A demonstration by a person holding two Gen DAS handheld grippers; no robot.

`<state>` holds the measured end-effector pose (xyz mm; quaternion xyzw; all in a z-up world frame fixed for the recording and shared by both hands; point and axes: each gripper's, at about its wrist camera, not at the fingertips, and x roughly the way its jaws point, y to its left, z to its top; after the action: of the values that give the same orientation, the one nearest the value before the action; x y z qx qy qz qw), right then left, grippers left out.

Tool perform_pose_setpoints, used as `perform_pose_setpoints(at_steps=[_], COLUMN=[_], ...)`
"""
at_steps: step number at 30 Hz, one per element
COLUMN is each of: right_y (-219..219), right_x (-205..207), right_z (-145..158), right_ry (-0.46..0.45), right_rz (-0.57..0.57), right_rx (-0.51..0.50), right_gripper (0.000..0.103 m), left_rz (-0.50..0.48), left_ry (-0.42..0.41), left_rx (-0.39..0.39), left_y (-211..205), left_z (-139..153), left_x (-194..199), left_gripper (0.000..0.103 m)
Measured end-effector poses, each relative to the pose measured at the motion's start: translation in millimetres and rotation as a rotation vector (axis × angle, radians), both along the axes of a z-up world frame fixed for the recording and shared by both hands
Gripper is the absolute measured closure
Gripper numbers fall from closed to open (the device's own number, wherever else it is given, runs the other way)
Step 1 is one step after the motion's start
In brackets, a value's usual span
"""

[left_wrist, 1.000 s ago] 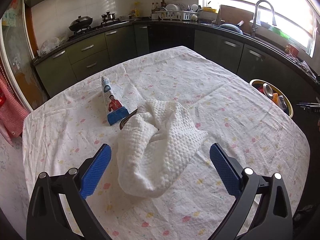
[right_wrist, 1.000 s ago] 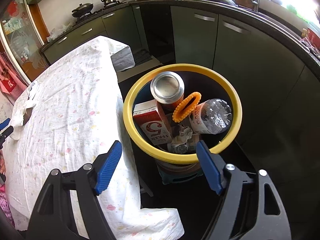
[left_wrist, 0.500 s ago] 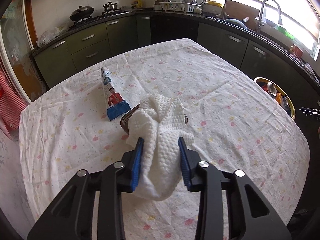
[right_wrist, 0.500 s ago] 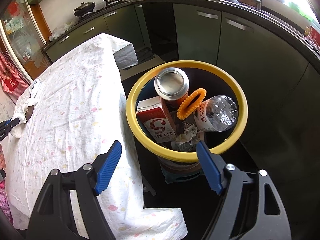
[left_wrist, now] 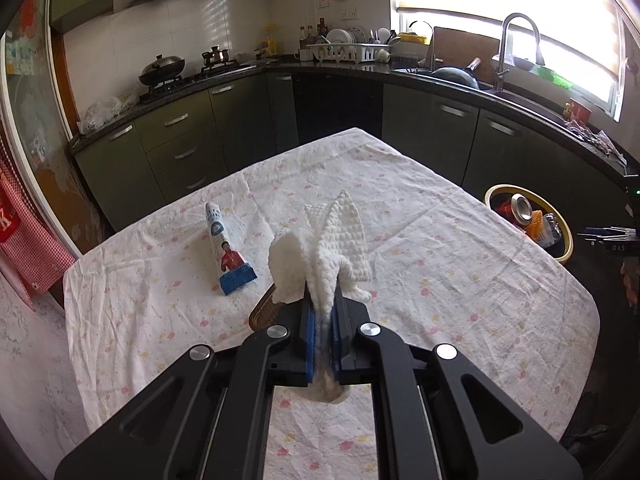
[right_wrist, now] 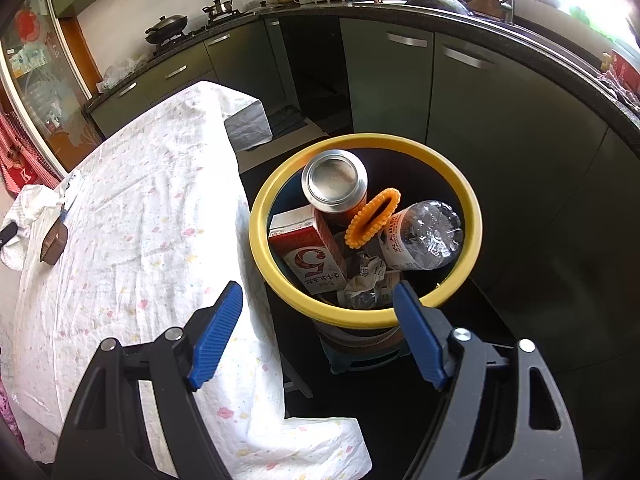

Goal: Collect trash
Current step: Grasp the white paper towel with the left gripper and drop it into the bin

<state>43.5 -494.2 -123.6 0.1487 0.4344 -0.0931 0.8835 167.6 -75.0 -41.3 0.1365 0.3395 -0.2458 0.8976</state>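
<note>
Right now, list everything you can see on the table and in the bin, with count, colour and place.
paper towel: one, white, pinched in the left gripper
tube: one, white and blue, lying on the table
brown object: one, on the table, partly under the towel
bin: one, yellow-rimmed, beside the table
can: one, silver-topped, in the bin
carton: one, red and white, in the bin
bottle: one, clear plastic, in the bin
ring: one, orange, in the bin
left gripper: shut on the towel
right gripper: open, over the bin

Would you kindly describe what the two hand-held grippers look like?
Both match: the left hand-held gripper and the right hand-held gripper have matte black angular frames with cut-out openings, round silver pivot bolts, and two fingers faced with ribbed blue pads. No cables or sleeves show.
</note>
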Motion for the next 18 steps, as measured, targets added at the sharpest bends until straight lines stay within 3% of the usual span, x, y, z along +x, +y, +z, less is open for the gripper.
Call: perform_pose_setpoints(at_steps=[9,18], right_y=[-14.6,-56.9], right_x=[-18.5,-56.0], right_z=[7.6,4.0], right_ry=[-0.034,-0.051], right_rz=[-0.044,-0.149], right_rx=[-0.018,-0.011], right_gripper=[0.029,0.029], left_rz=[-0.143,-0.431], left_ry=[-0.06,-0.032], left_rx=[0.004,-0.024], left_y=[-55.1,-197.8], left_z=[43.4,50.0], left_x=[-27.4,-52.7], left_gripper=[0.096,0.096])
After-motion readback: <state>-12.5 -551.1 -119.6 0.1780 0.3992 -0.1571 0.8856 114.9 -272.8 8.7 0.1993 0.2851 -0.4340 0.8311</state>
